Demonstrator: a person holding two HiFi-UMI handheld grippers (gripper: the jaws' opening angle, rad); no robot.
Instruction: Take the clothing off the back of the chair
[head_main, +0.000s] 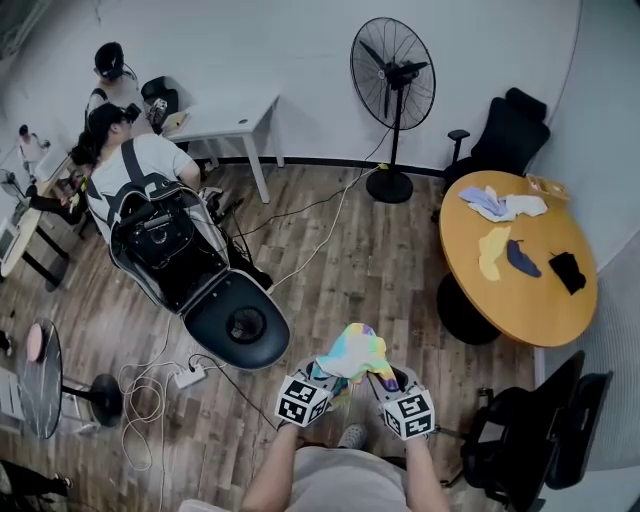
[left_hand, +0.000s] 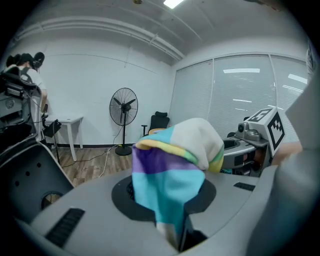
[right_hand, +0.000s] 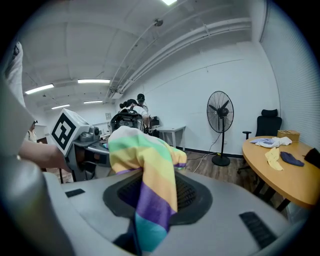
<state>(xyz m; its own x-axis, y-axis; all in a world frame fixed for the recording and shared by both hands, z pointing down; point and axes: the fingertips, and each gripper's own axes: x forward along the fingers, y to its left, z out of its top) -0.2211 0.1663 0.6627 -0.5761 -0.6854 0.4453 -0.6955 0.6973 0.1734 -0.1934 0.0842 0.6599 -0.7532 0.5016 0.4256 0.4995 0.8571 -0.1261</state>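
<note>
A garment striped in rainbow colours (head_main: 356, 354) hangs bunched between my two grippers, low in the head view and above the wooden floor. My left gripper (head_main: 331, 377) is shut on one end of it, where turquoise and purple cloth (left_hand: 169, 167) rises out of the jaws of the left gripper (left_hand: 176, 231). My right gripper (head_main: 386, 379) is shut on the other end, where yellow, purple and turquoise cloth (right_hand: 146, 167) droops over the jaws of the right gripper (right_hand: 140, 235). The two grippers are close together. A black office chair (head_main: 540, 432) stands at my right with a bare back.
A round wooden table (head_main: 530, 300) at the right bears several small garments. A standing fan (head_main: 393, 75) and a second black chair (head_main: 508, 135) are at the back. At the left are two people, a dark machine (head_main: 200, 275), a white desk (head_main: 235, 125) and floor cables (head_main: 185, 377).
</note>
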